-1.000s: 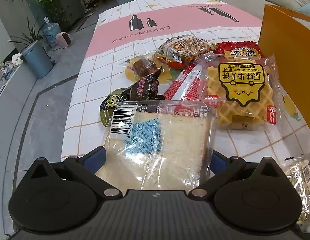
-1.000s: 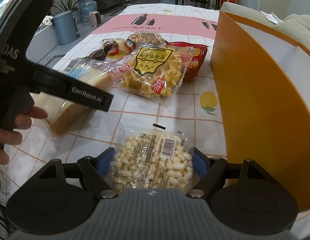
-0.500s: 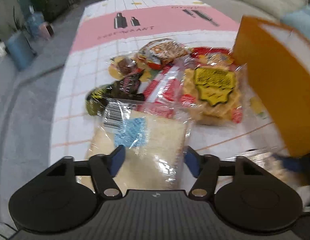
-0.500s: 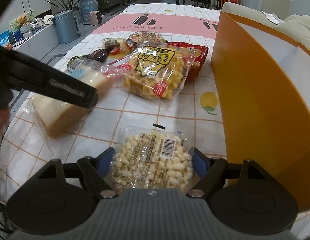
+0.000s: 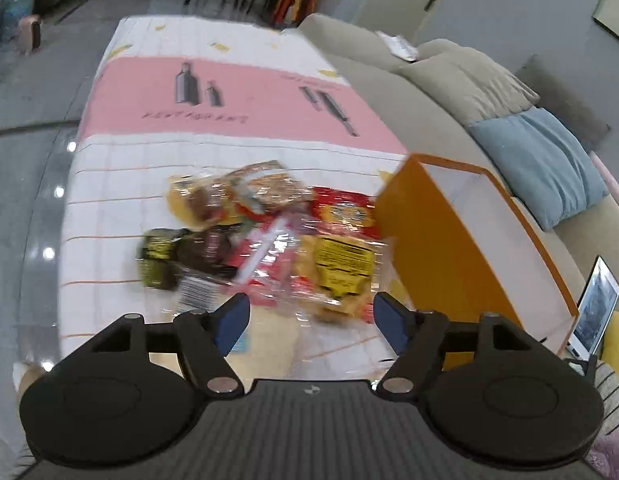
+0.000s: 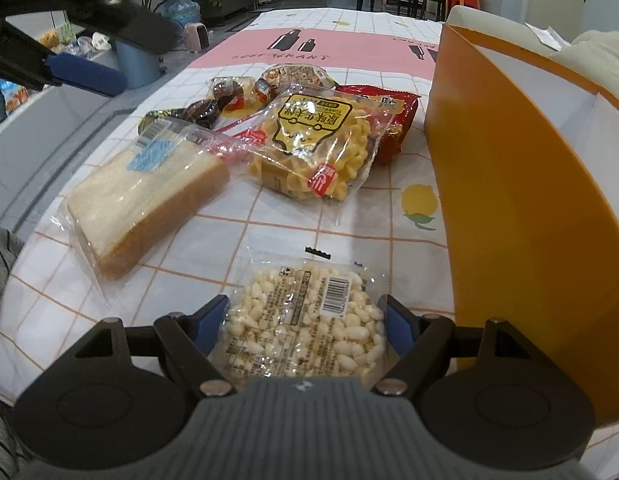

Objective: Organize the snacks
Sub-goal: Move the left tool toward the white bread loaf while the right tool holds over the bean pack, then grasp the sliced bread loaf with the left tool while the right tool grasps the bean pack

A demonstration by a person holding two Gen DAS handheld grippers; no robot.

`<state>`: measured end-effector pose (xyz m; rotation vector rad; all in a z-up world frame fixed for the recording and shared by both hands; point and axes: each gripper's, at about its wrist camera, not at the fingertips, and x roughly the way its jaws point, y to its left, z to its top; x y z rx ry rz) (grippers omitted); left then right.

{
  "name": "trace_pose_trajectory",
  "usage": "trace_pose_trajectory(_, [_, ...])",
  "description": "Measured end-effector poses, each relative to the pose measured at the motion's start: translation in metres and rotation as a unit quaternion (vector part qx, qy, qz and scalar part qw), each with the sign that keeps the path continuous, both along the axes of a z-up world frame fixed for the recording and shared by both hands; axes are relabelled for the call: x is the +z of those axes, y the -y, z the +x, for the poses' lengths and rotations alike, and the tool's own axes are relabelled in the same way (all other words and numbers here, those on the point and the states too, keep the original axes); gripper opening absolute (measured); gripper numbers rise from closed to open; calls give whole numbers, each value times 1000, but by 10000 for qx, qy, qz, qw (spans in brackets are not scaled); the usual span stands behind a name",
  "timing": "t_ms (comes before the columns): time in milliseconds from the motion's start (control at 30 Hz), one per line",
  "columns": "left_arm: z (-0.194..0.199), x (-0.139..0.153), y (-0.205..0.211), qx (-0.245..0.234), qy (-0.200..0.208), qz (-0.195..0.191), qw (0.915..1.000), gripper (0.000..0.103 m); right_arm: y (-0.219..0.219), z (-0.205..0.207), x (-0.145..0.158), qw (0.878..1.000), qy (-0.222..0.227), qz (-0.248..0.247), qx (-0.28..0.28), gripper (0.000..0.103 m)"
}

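Left gripper [image 5: 309, 316] lifted off bread pack [image 6: 145, 196], jaws opening, empty

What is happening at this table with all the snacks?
A person is sorting packaged snacks with a tool in each hand. The right tool has its jaws around a clear pack of white puffs beside the orange box. The left tool is raised, jaws opening, holding nothing; the bagged bread lies on the tablecloth.
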<state>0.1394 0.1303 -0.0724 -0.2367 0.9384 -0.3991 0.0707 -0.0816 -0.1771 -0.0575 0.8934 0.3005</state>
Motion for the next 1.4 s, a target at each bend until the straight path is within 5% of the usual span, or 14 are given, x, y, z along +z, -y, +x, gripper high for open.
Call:
trace_pose_trajectory(167, [37, -45, -59, 535, -1165, -664, 9895, 79, 14, 3, 1, 9977, -28, 670, -63, 78])
trace_pose_trajectory(400, [67, -88, -81, 339, -1903, -646, 9790, 78, 10, 8, -2, 9951, 87, 975, 97, 78])
trace_pose_trajectory(600, [72, -98, -70, -375, -1857, -1072, 9760, 88, -4, 14, -4, 9933, 161, 1076, 385, 78])
trace_pose_trajectory(767, [64, -99, -60, -622, -1936, -1448, 9684, 86, -36, 11, -7, 9966, 397, -3, 719, 78])
trace_pose_trajectory(867, [56, -84, -57, -735, -1519, -1888, 9674, 84, -35, 14, -7, 9967, 403, 19, 700, 76])
trace_pose_trajectory(967, [48, -74, -62, -688, -1270, -2624, 9541, 84, -34, 15, -7, 9964, 400, 0, 753, 76])
trace_pose_trajectory(1167, [47, -77, -64, -617, -1342, -3148, 9376, 84, -30, 14, -9, 9957, 469, 58, 796, 76])
trace_pose_trajectory(1400, [34, -74, -50, -1182, -1483, -4292, 8831, 84, -28, 6, -9, 9950, 589, 89, 807, 76])
